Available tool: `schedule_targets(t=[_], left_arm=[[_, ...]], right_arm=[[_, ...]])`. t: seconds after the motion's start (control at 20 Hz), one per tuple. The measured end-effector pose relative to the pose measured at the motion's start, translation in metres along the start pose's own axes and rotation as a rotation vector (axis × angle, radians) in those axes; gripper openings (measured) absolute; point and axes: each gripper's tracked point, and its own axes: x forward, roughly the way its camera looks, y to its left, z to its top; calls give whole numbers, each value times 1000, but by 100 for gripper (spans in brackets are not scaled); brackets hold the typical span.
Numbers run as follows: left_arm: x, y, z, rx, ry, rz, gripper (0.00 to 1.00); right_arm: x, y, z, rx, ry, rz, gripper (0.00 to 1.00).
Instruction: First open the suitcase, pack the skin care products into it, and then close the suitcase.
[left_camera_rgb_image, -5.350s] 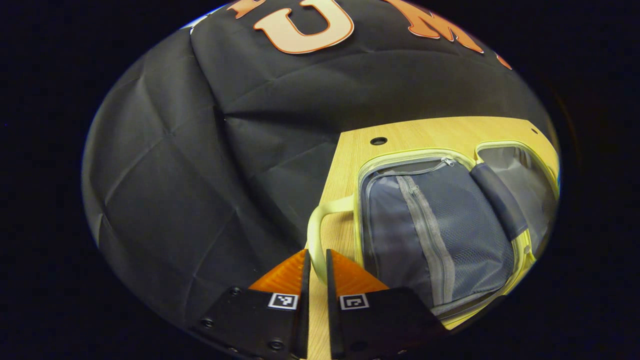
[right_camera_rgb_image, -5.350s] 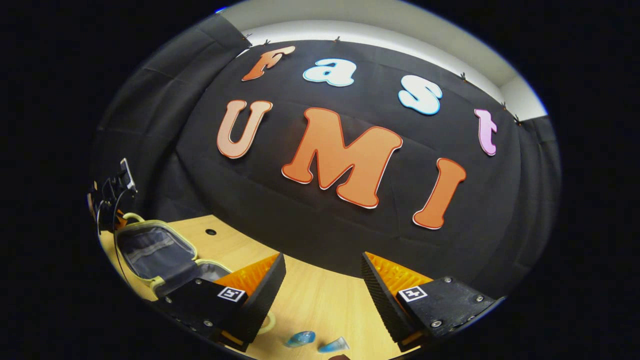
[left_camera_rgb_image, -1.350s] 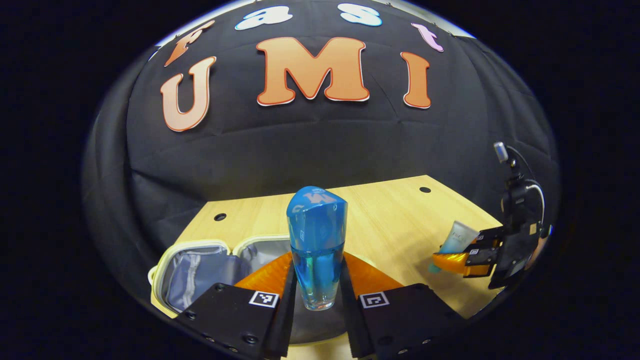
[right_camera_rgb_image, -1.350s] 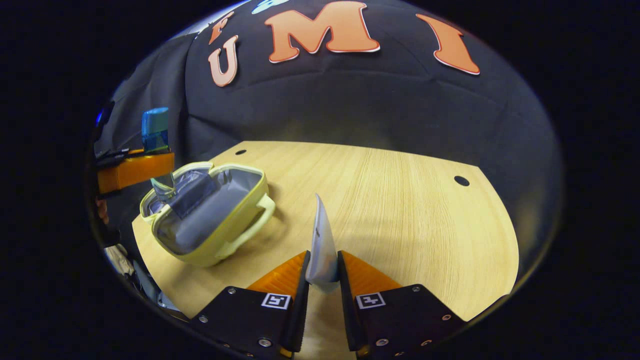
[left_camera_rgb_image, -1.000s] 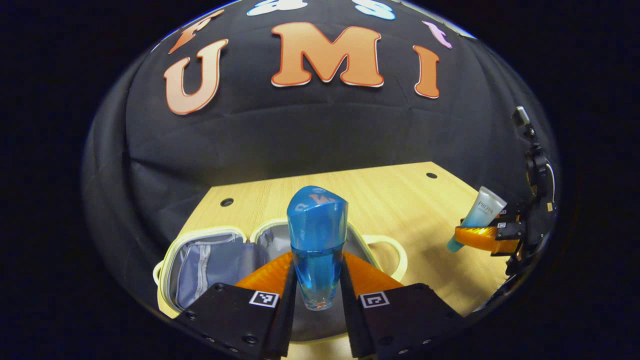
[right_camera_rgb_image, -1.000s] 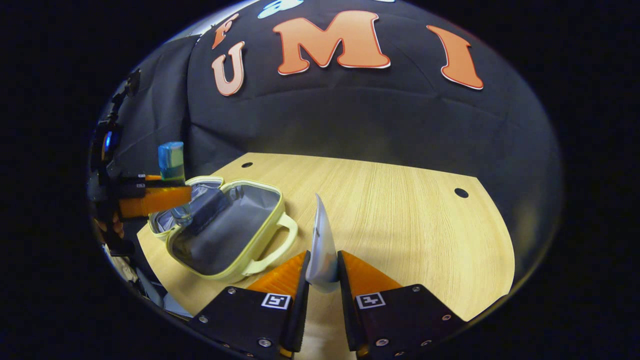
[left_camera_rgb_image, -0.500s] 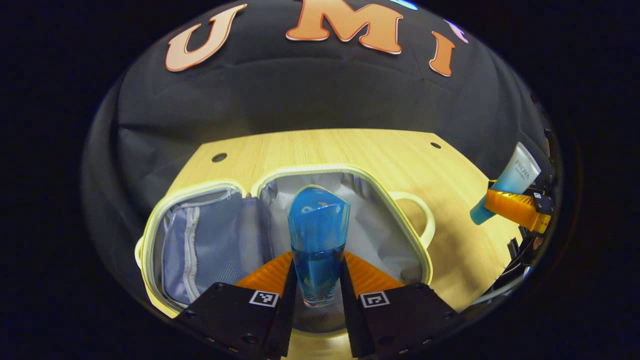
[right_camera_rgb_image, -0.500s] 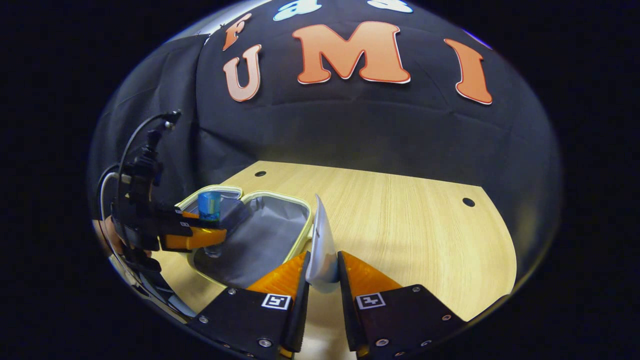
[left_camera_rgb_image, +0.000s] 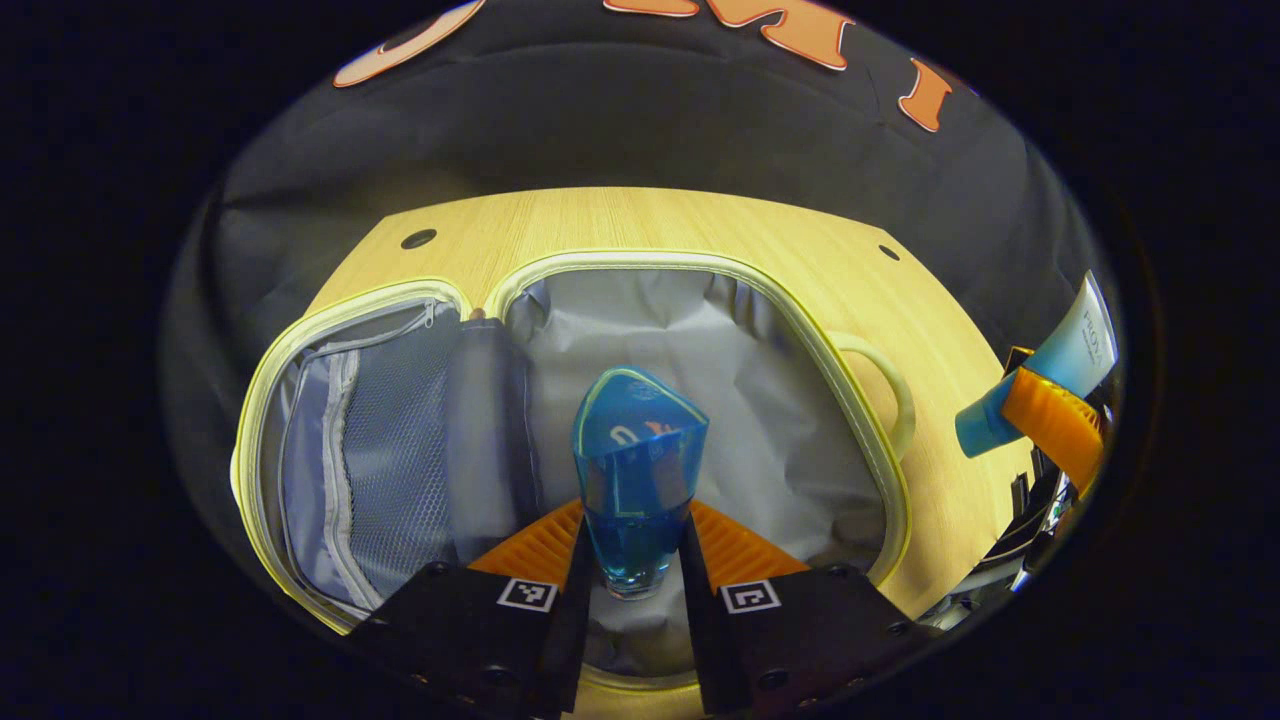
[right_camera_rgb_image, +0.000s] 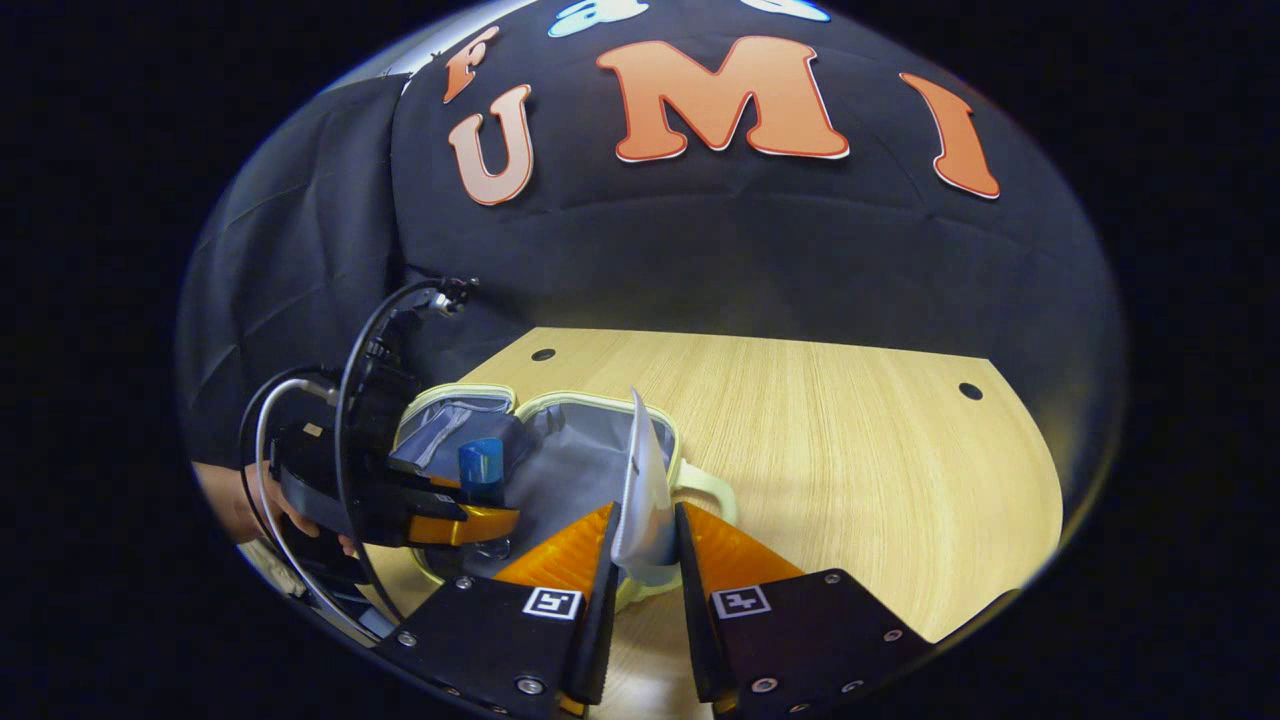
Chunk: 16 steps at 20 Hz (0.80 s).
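One upright blue bottle (left_camera_rgb_image: 638, 480) in left claw (left_camera_rgb_image: 634, 545), cap uppermost, over open suitcase (left_camera_rgb_image: 700, 330).

Little can be read here. The tube (left_camera_rgb_image: 1075, 345) pinched in the right tongs (left_camera_rgb_image: 1045, 420), far off to the right of the left tongs (left_camera_rgb_image: 635, 510), carries a short line of dark print near its flat end, cut by the picture's edge and too small to make out. Each finger of both tongs bears a small square black-and-white code marker (left_camera_rgb_image: 527, 594), a pattern and not letters. The blue bottle (left_camera_rgb_image: 635, 470) clamped between the left tongs shows only orange glints on its cap, no legible wording. No numbers or signs are legible on the bench (right_camera_rgb_image: 850, 440).
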Motion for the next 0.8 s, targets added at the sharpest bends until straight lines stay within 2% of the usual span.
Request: schedule_targets(t=[0.15,0.35,0.65,0.8], left_arm=[[12,2,5,1,36,10,45],[40,5,-6,-57,121,39,45],[56,17,-13,-60,201,131,45],[53,13,-7,-47,196,115,49]], right_arm=[[5,1,2,21,6,-3,34],[9,-4,2,35,20,-21,34],[14,-6,1,51,36,-25,34],[18,-5,-3,44,59,-21,34]])
